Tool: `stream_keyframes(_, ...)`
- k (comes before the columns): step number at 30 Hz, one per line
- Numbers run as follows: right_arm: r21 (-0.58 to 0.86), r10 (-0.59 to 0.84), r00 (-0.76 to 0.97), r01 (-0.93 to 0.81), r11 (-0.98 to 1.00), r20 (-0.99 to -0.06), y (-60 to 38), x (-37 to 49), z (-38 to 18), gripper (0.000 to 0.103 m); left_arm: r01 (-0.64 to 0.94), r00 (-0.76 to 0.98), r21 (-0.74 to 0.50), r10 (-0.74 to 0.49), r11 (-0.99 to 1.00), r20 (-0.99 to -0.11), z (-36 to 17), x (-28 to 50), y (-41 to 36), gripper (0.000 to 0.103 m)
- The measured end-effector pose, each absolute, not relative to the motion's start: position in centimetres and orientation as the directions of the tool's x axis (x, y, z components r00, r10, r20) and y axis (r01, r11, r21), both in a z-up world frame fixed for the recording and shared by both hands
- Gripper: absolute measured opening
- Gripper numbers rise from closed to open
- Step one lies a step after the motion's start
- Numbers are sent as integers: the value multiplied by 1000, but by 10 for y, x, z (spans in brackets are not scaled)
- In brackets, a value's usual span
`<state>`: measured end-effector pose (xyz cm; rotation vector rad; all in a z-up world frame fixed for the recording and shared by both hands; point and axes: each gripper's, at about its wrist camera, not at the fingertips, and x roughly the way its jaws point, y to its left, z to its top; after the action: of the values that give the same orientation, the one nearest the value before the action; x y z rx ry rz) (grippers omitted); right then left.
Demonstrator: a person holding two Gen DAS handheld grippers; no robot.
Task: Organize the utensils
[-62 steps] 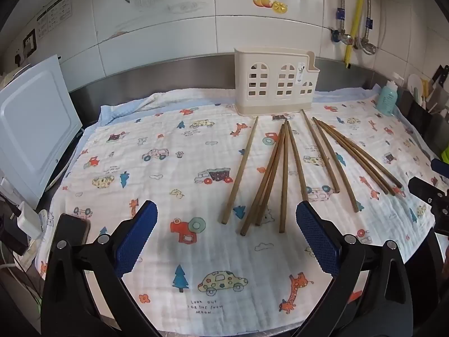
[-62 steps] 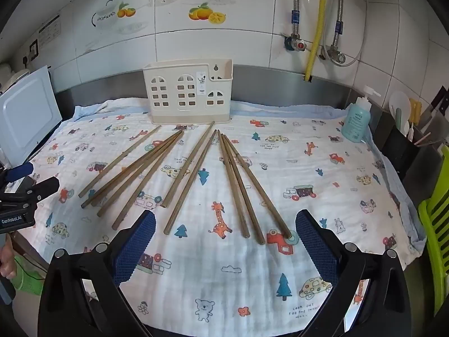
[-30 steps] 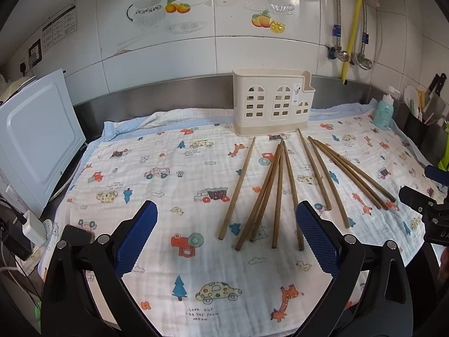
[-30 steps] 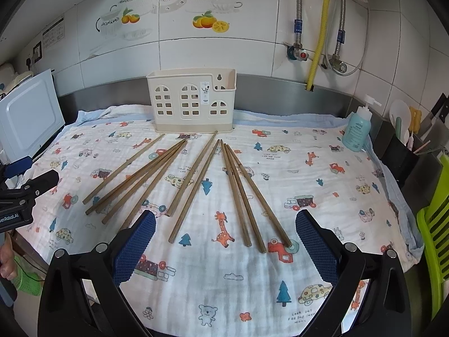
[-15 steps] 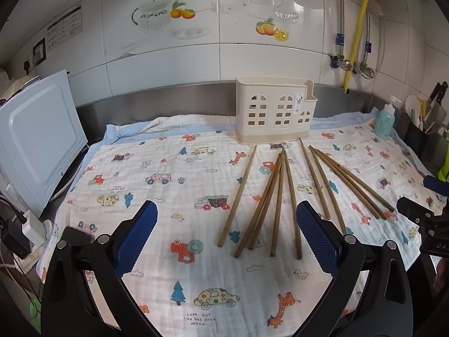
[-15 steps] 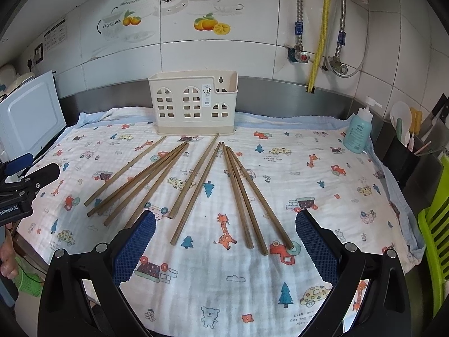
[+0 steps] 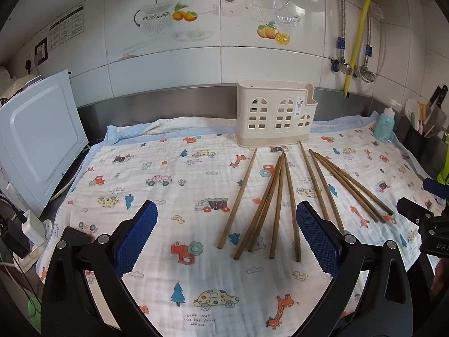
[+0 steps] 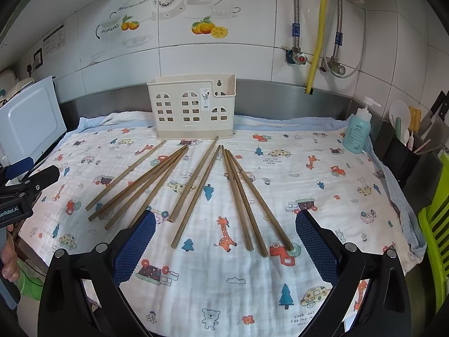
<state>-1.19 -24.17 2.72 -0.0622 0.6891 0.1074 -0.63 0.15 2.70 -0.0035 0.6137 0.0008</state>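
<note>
In the left wrist view, the left tool (image 7: 226, 237) hangs released, jaws spread wide and gripping nothing, above the cartoon-print cloth (image 7: 168, 174) on the tabletop; wooden chopsticks (image 7: 277, 196) lie fanned out ahead, near the cream utensil holder (image 7: 273, 113) at the wall. In the right wrist view, the right tool (image 8: 226, 243) is likewise released over the chopsticks (image 8: 196, 179), with the holder (image 8: 192, 109) behind and a teal pump bottle (image 8: 357, 132) at the right.

This is a home kitchen. White wall tiles (image 8: 213, 56) carry fruit and teapot decals, a yellow gas hose (image 8: 318, 31) and valves run down the far right wall, and a soap bottle (image 8: 357, 132) stands by a utensil holder (image 8: 404, 157).
</note>
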Motion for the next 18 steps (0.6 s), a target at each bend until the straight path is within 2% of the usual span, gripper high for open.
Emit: stream_keyframes(18,-19,87,779,-126,992,-621,-241,-15,33,97,-3,821,0,3,1000,-571,29,-8,-1,98)
